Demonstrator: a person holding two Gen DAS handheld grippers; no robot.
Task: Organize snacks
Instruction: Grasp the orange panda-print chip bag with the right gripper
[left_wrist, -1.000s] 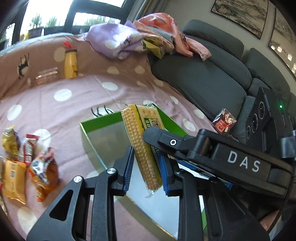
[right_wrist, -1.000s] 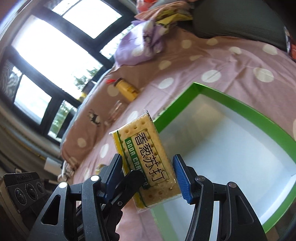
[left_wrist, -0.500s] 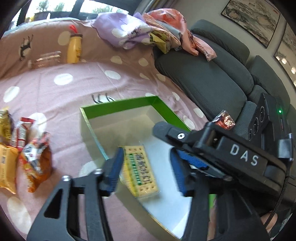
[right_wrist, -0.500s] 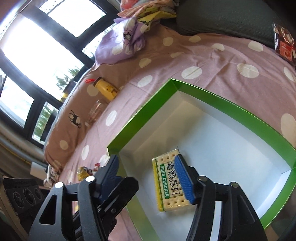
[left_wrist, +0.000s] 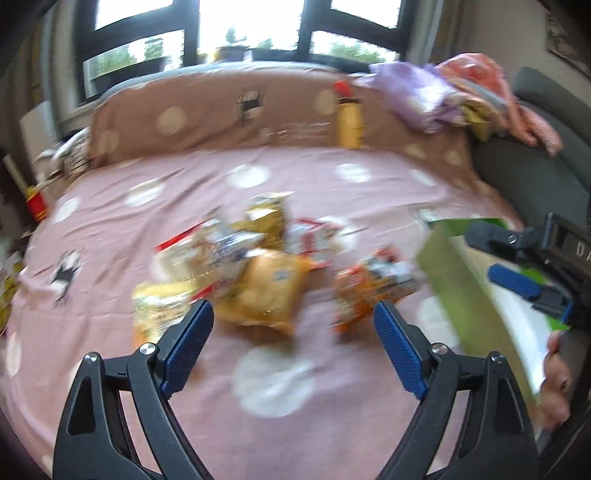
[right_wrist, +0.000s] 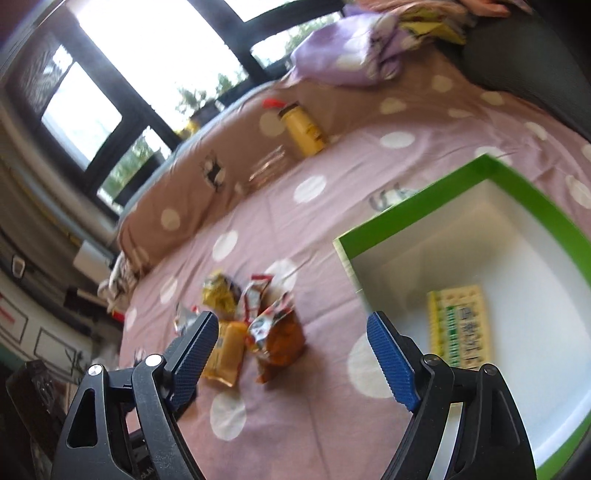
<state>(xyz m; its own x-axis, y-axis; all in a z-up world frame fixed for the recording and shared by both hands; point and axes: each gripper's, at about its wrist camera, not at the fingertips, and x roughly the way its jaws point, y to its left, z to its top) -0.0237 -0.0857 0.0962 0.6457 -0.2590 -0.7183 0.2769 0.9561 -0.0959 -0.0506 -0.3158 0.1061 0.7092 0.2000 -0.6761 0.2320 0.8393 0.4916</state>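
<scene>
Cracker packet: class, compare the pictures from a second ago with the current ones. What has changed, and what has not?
The cracker packet, gripped above the green box a second ago, was let go and lies flat inside it. The left gripper and right gripper, jaws opening and empty, have swung toward the loose snack bags. Those bags and the yellow bottle stayed put.

My left gripper (left_wrist: 291, 332), jaws opening and empty, hangs above the snack packets (left_wrist: 258, 280) on the spotted cloth (left_wrist: 258, 387).
</scene>
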